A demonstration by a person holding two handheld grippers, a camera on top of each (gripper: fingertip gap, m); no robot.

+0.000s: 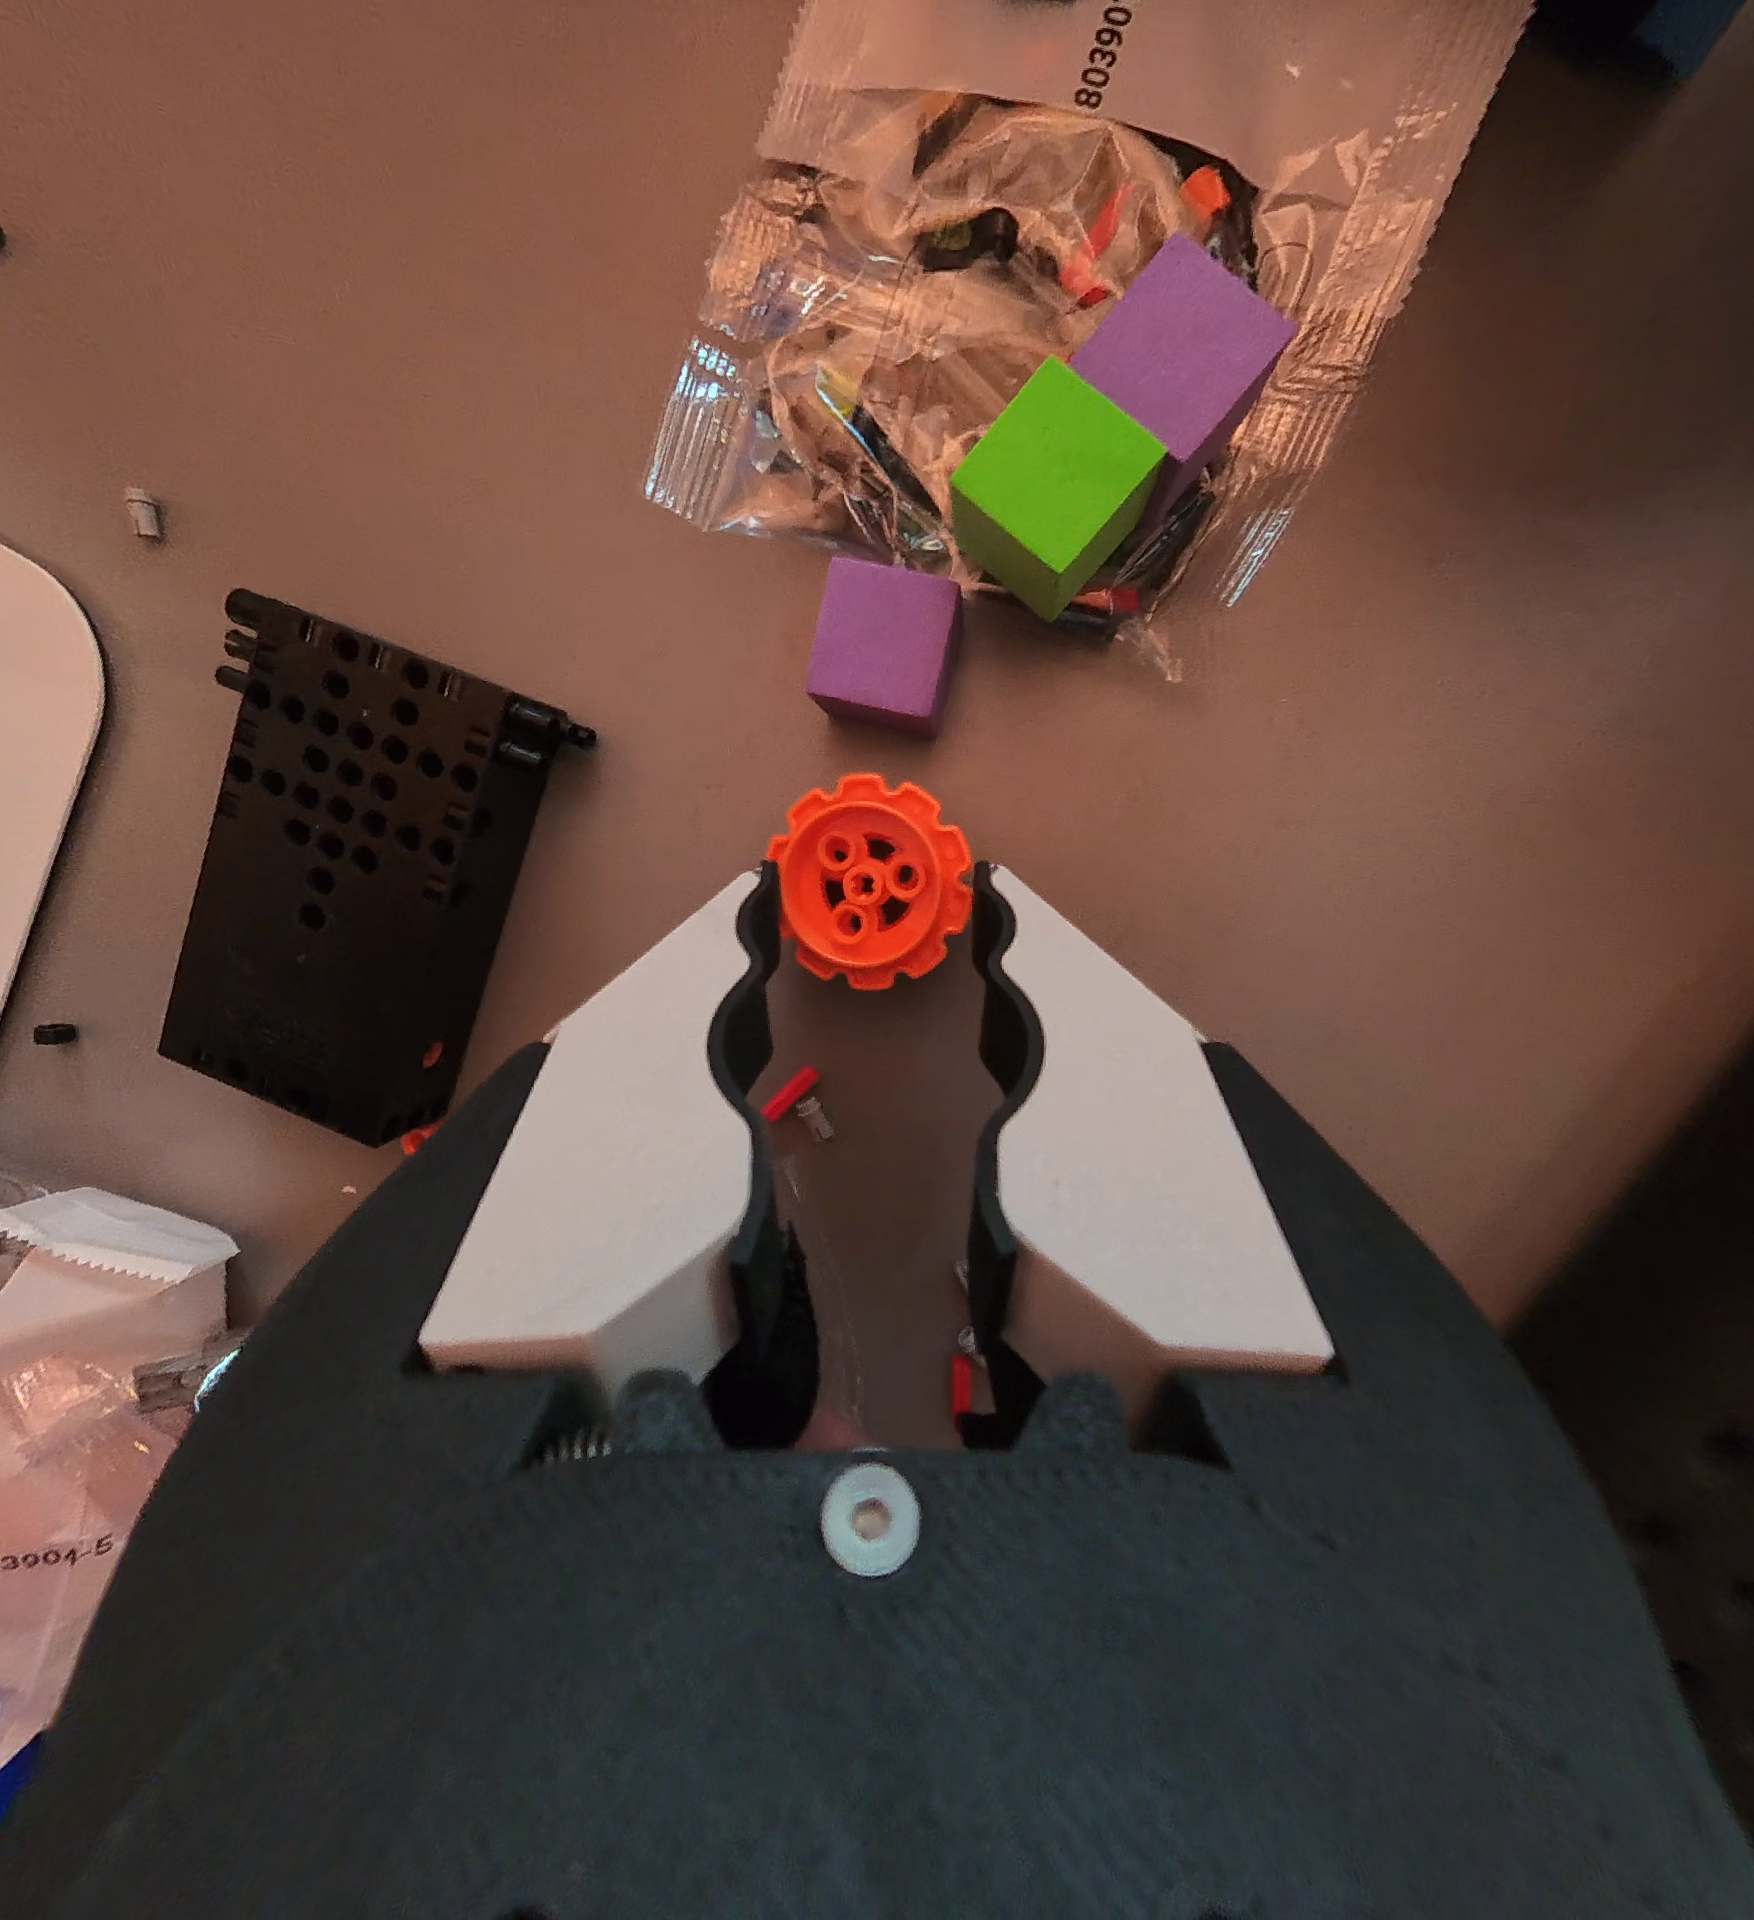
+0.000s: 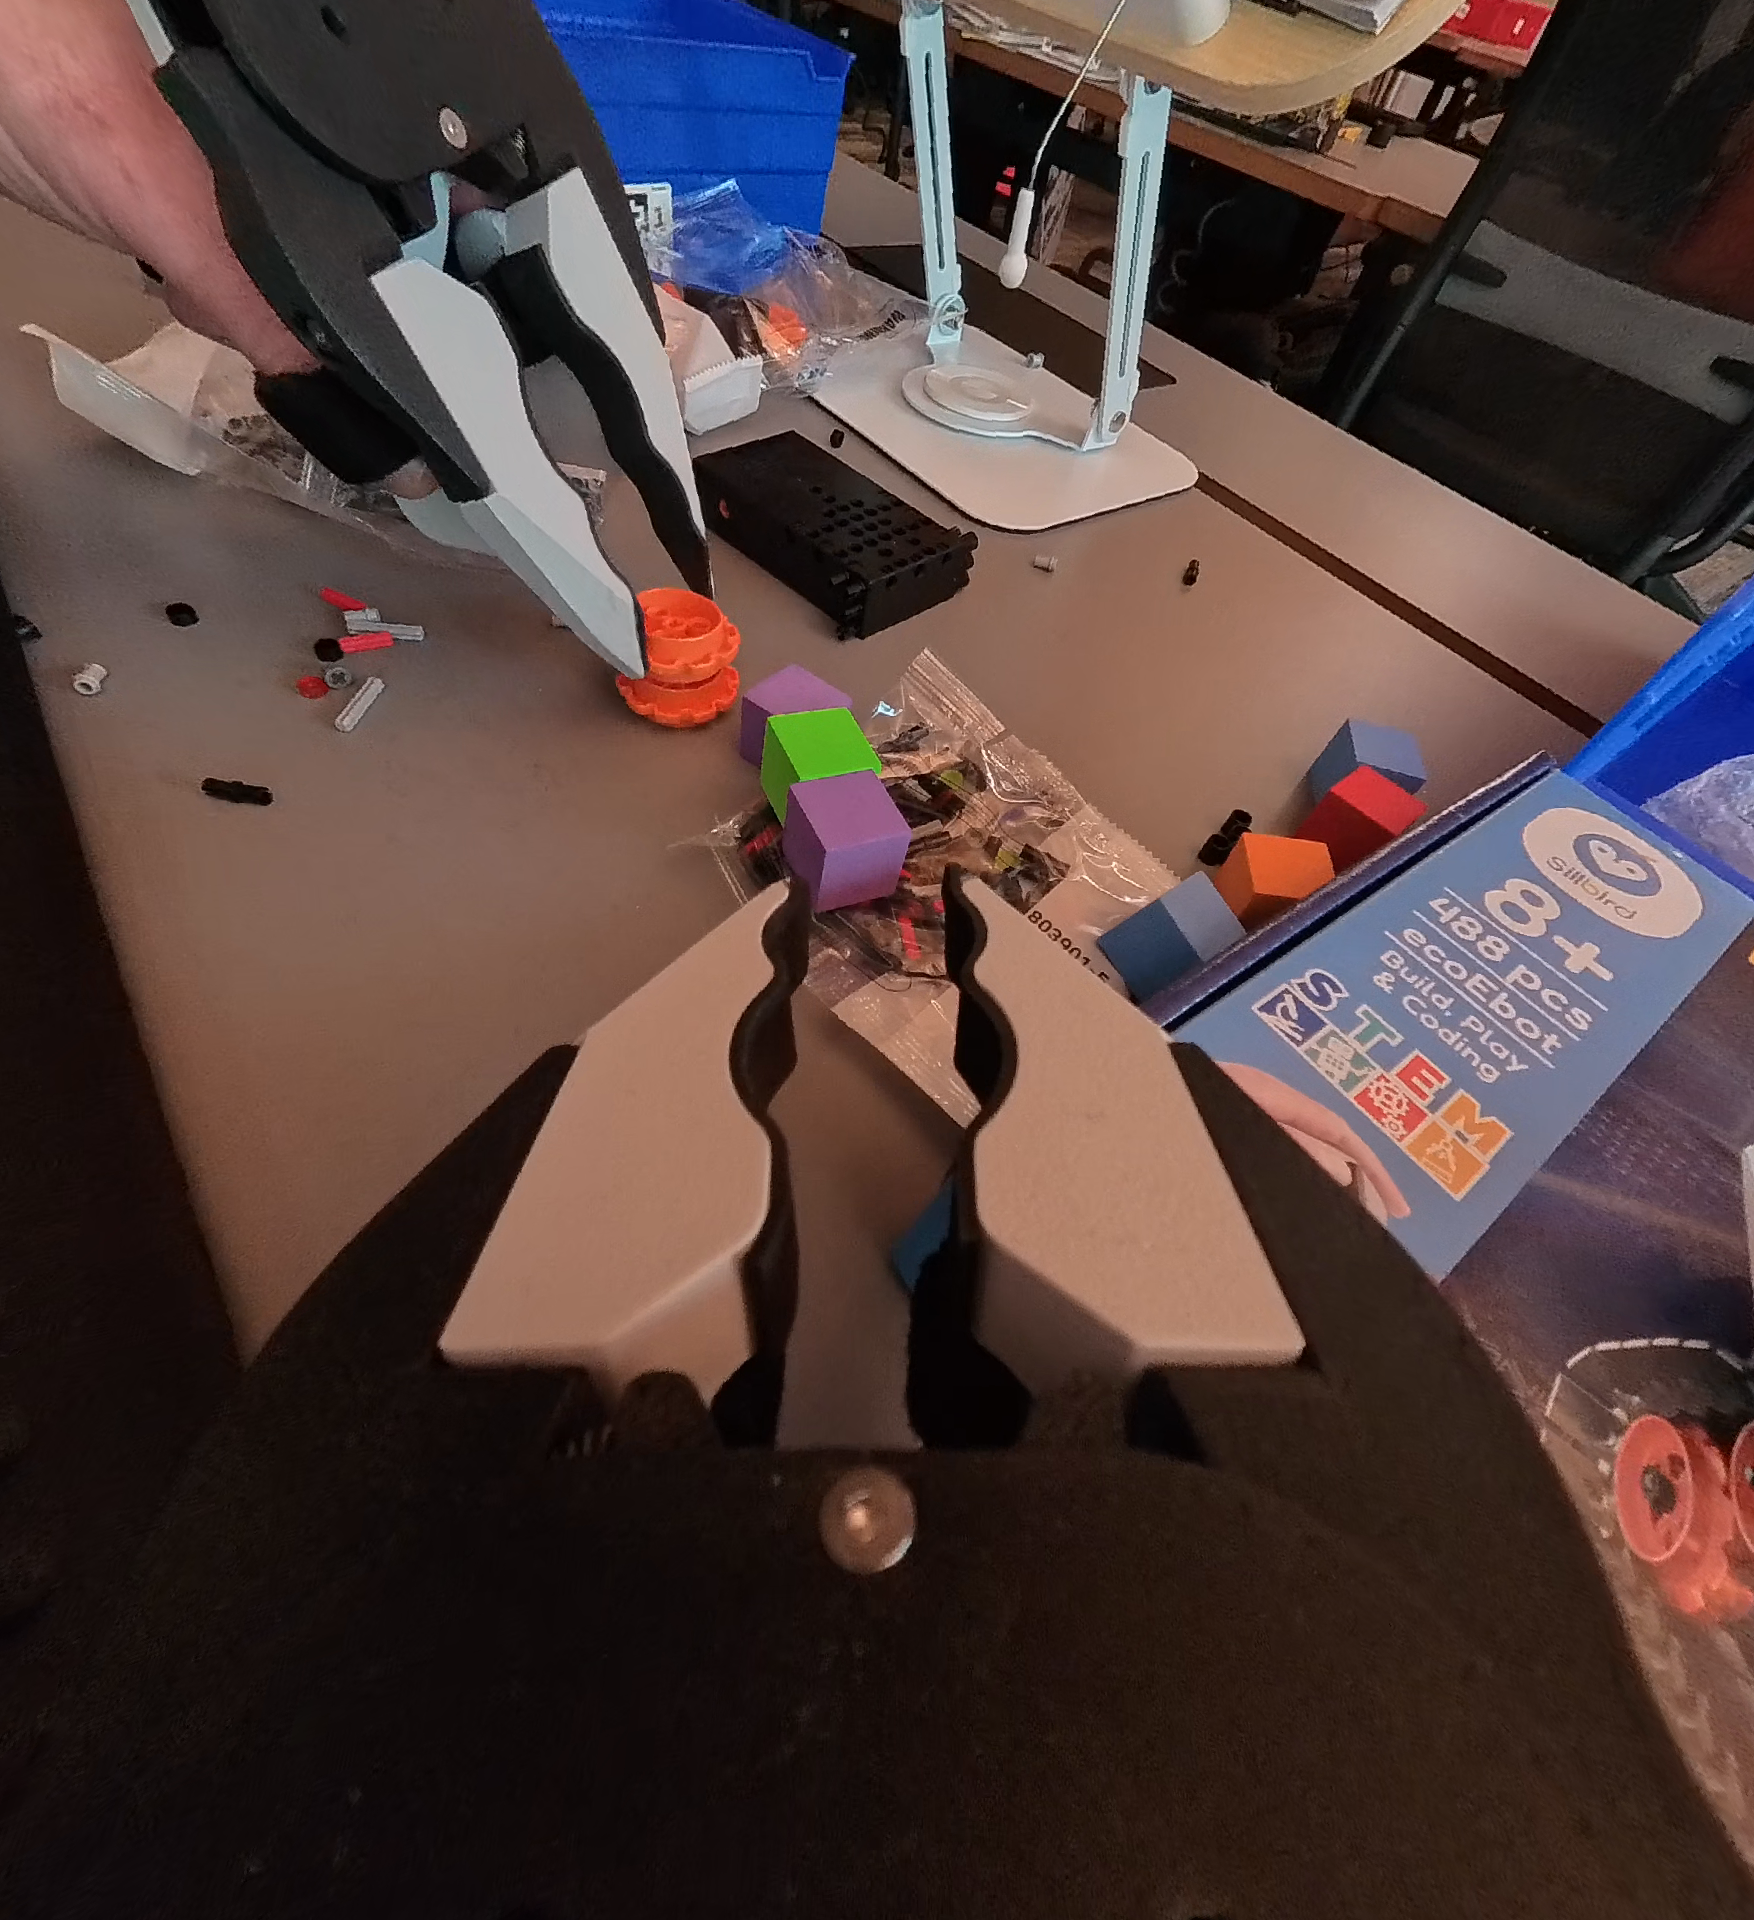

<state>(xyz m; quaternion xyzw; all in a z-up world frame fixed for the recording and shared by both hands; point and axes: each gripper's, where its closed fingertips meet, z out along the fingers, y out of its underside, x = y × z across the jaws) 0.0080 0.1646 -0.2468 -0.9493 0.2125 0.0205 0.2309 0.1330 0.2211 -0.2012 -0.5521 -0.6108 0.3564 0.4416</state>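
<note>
The left gripper (image 1: 868, 883) pinches an orange toothed wheel (image 1: 868, 881) above its twin on the bench (image 2: 416, 873); the right gripper (image 2: 875, 891), fingers narrowly parted and empty, hovers near a purple cube (image 2: 845, 840).

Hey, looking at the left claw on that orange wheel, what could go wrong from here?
1. The left claw pinches the orange wheel only at its very fingertips, so it might slip or twist out.
2. A second orange wheel sits right underneath; it may get knocked aside.
3. The purple cube and loose small pins lie close by and could be bumped.
</note>
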